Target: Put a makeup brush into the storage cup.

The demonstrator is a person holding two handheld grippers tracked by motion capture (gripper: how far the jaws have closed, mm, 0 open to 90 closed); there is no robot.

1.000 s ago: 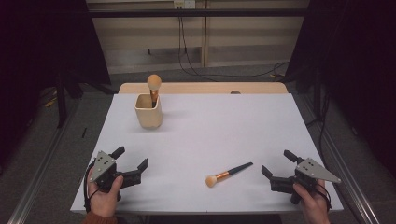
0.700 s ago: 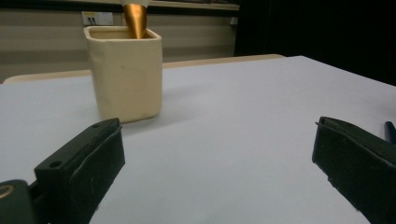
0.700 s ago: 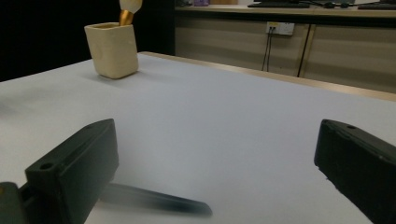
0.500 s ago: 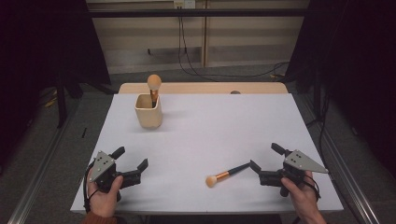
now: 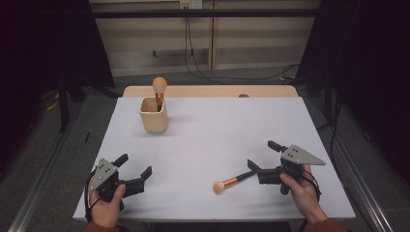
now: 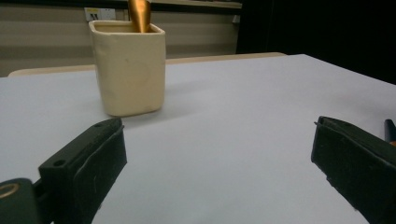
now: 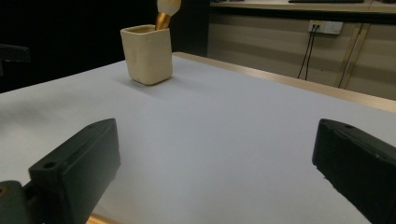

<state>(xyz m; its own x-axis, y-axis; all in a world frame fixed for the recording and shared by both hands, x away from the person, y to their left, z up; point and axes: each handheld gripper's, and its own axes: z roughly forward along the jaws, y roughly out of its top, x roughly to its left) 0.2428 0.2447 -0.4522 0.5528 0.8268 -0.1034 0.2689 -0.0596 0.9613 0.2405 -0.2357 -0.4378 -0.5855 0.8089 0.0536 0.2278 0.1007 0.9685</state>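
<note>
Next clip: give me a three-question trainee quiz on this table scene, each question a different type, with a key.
1. True or false: the right gripper is shut on the loose brush.
2. Multiple choice: where is the cream cup? A) far left part of the white table, B) beside the right gripper, C) between the jaws of the left gripper.
3. Fill in: a second brush stands in the cup with its round head pointing ____.

Key
1. False. Its jaws stand apart in the right gripper view, with bare table between them; the brush lies on the table, handle tip by the lower jaw.
2. A.
3. Up.
</note>
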